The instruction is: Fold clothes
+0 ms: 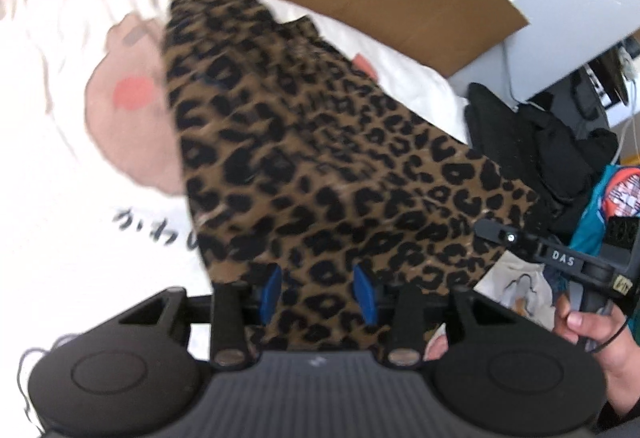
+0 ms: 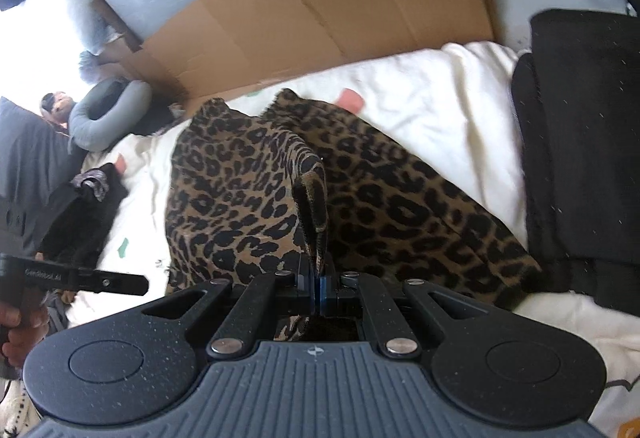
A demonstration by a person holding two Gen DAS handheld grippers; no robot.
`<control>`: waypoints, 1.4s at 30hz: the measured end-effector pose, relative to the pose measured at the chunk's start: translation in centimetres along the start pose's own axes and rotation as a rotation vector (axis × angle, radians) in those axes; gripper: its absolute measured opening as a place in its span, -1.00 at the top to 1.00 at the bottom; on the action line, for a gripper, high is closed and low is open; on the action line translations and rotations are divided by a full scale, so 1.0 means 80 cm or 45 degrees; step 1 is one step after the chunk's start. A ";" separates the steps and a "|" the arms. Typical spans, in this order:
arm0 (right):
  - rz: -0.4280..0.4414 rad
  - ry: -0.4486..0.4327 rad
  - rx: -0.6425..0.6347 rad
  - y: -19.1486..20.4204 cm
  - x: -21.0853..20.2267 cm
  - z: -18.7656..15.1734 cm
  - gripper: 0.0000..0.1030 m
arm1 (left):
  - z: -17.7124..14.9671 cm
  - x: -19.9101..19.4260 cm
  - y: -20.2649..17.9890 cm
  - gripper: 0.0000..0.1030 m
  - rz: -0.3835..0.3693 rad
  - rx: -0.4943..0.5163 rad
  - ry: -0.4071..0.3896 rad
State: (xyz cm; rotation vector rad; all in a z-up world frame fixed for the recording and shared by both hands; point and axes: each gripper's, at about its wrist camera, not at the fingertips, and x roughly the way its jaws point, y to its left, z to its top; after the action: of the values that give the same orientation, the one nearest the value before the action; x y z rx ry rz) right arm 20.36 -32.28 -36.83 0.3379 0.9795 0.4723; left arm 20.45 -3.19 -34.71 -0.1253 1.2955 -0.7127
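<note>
A white printed cloth [image 1: 48, 142] covers the surface, a brown cardboard sheet [image 2: 320, 6] behind it. On it lies the leopard-print fabric garment [image 2: 240, 190]. The right gripper [image 2: 319, 288] pinches its raised hem; the left gripper [image 1: 318, 296] stands parted over its near edge.

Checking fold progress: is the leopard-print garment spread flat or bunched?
Bunched. The leopard-print garment lies rumpled on the white blanket, one edge lifted into a ridge and pinched by the right gripper.
</note>
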 end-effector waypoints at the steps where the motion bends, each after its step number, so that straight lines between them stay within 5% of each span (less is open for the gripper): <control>1: -0.004 0.007 0.021 -0.006 0.002 -0.001 1.00 | -0.003 0.001 0.003 0.18 0.000 -0.012 0.000; 15: -0.161 0.140 0.191 -0.070 0.004 0.001 0.92 | -0.026 0.002 0.030 0.15 -0.020 -0.048 0.045; 19: -0.166 0.087 0.214 -0.081 -0.001 0.007 0.45 | -0.028 0.004 0.036 0.15 -0.004 -0.052 0.051; 22: -0.170 0.048 0.273 -0.093 0.000 0.010 0.29 | -0.022 0.004 0.032 0.15 0.014 -0.056 0.031; 25: -0.179 0.052 0.268 -0.097 0.003 0.010 0.40 | -0.006 0.003 0.025 0.15 0.031 -0.029 0.007; 27: -0.179 0.056 0.258 -0.099 0.003 0.011 0.82 | 0.009 0.001 0.019 0.15 0.036 -0.009 -0.012; 28: -0.175 0.054 0.255 -0.100 0.003 0.011 0.87 | 0.017 0.000 0.016 0.15 0.038 0.004 -0.022; 42: -0.194 -0.038 0.240 -0.100 -0.018 0.004 0.96 | 0.166 0.004 -0.057 0.15 0.077 0.218 -0.068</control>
State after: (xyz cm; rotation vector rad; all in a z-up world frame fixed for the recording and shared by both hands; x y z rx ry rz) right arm 21.79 -39.84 -39.49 0.4349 1.0146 0.2362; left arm 30.64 -10.94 -28.92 0.0333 1.1776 -0.7603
